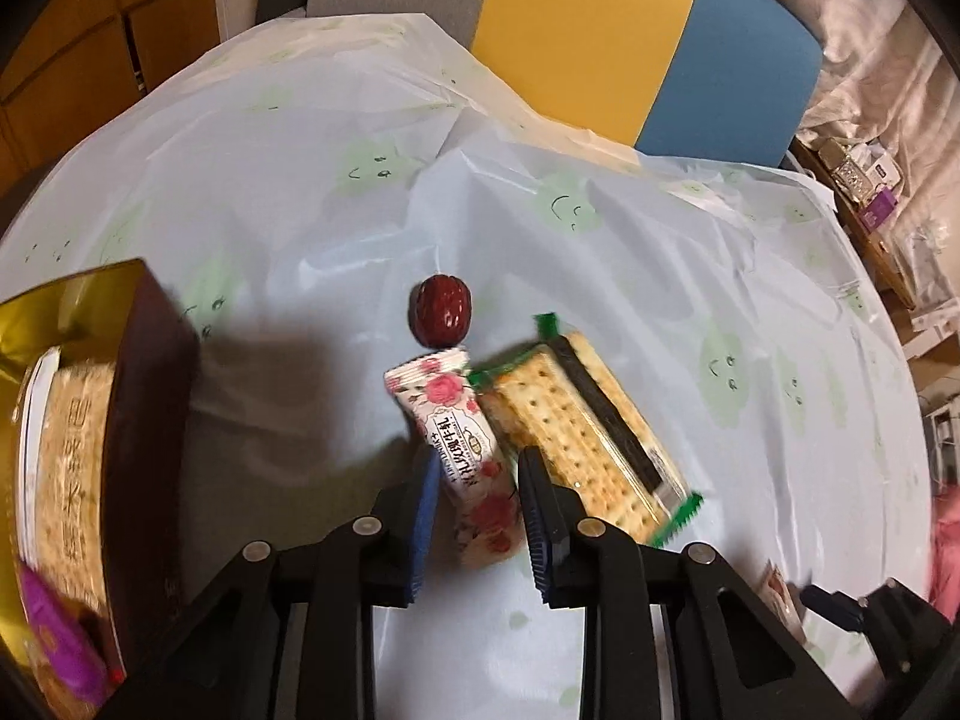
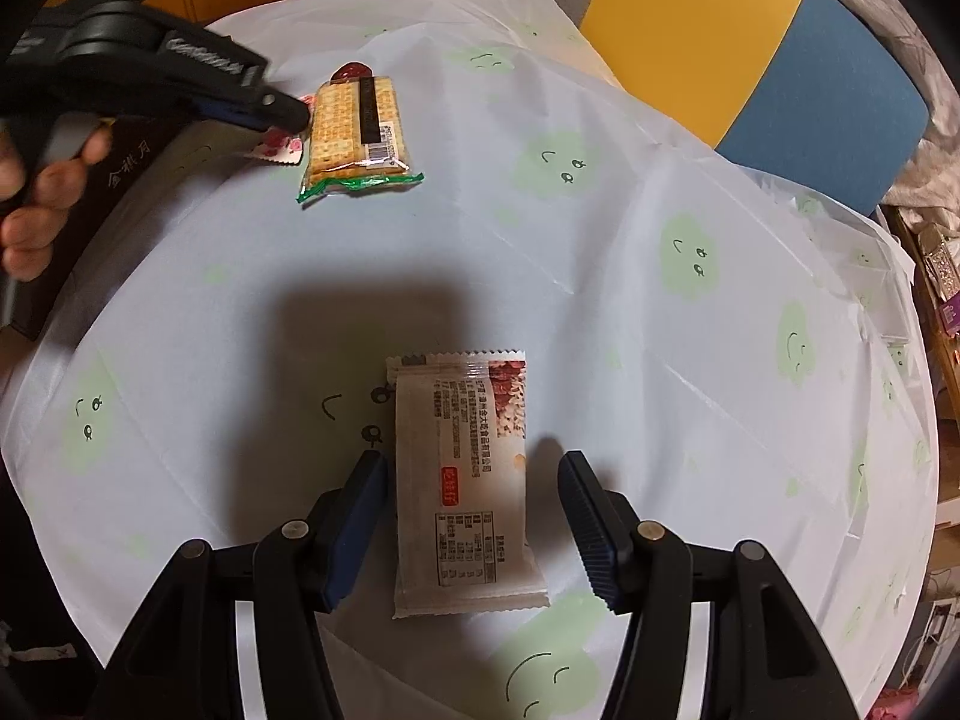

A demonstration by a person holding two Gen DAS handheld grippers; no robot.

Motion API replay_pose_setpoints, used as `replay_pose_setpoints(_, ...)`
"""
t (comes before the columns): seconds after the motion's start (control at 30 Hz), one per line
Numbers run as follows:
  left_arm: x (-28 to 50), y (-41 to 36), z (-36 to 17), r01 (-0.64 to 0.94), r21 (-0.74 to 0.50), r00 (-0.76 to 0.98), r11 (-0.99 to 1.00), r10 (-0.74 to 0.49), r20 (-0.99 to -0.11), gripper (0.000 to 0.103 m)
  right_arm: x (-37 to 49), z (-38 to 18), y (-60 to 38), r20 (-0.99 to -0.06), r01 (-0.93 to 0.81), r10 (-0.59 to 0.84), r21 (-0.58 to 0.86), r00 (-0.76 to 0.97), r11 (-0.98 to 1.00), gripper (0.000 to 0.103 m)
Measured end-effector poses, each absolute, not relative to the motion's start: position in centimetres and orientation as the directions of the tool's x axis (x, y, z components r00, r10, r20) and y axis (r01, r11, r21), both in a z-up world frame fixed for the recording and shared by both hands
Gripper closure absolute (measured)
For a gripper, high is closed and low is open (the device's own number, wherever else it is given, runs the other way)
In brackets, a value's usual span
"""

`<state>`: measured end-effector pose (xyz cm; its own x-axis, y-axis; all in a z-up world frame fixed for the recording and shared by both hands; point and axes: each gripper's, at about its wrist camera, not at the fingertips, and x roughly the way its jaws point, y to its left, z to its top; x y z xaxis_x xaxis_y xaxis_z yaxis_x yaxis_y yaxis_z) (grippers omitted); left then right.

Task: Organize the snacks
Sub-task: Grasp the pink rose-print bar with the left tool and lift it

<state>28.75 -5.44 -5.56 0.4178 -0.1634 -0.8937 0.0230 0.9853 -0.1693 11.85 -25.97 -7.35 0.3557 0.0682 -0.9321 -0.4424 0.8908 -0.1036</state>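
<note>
A rose-printed candy [image 1: 462, 438] lies on the pale tablecloth [image 1: 240, 180] between a red date [image 1: 441, 315] and a green-edged cracker pack [image 1: 576, 420]. My left gripper [image 1: 478, 459] straddles the candy with its jaws narrow and a thin gap on each side. The right wrist view shows that left gripper [image 2: 288, 114] tilted over the candy [image 2: 277, 143] beside the cracker pack [image 2: 354, 120]. My right gripper [image 2: 473, 459] stands open around a grey snack packet [image 2: 462, 480] that lies flat on the cloth, its pads clear of it.
A dark gift box [image 1: 150, 420] with a gold lining stands at the left and holds a cereal bar pack and a purple packet [image 1: 54, 642]. A yellow and blue chair [image 2: 780, 42] is behind the table. A cluttered shelf [image 1: 864, 192] is on the right.
</note>
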Motion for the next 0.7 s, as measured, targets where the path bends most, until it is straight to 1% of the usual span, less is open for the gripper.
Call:
replay_pose_setpoints(0.07,29.0,-5.4,-6.3,0.032,-0.158,0.406,0.987,-0.157,-0.900,0.076,11.8,-7.3,-25.9,-0.932,-0.444,0.069,-0.104,0.356,0.890,0.043)
replay_pose_setpoints(0.17,28.9,-4.8,-6.8,0.033,-0.191,0.410,0.981,-0.188,-0.893,0.075,11.7,-7.3,-25.8,-0.932,-0.444,0.070,-0.102,0.355,0.890,0.043)
replay_pose_setpoints(0.23,28.6,-4.7,-6.7,0.056,-0.194,0.424,0.979,-0.199,-0.883,0.081,11.7,-7.3,-25.7,-0.933,-0.443,0.074,-0.097,0.353,0.891,0.043)
replay_pose_setpoints(0.3,27.7,-5.0,-6.4,0.084,-0.164,0.437,0.983,-0.185,-0.880,0.083,11.8,-7.3,-25.8,-0.933,-0.443,0.077,-0.093,0.352,0.892,0.043)
replay_pose_setpoints(0.43,24.0,-5.7,-5.8,0.154,-0.174,0.450,0.973,-0.226,-0.864,0.083,12.0,-7.7,-26.3,-0.935,-0.441,0.097,-0.069,0.342,0.895,0.043)
replay_pose_setpoints(0.53,20.3,-6.6,-5.3,0.228,-0.148,0.469,0.962,-0.241,-0.850,0.083,12.1,-7.8,-26.8,-0.936,-0.431,0.109,-0.049,0.335,0.901,0.042)
replay_pose_setpoints(0.63,16.8,-7.4,-5.4,0.285,-0.148,0.475,0.947,-0.274,-0.836,0.083,12.2,-7.8,-27.0,-0.935,-0.423,0.117,-0.038,0.334,0.905,0.041)
replay_pose_setpoints(0.67,15.6,-7.5,-5.4,0.306,-0.149,0.479,0.940,-0.288,-0.829,0.083,12.2,-7.8,-27.1,-0.935,-0.420,0.118,-0.035,0.334,0.907,0.040)
replay_pose_setpoints(0.7,14.7,-7.6,-5.5,0.319,-0.144,0.484,0.937,-0.292,-0.825,0.083,12.2,-7.9,-27.2,-0.935,-0.416,0.119,-0.034,0.335,0.909,0.038)
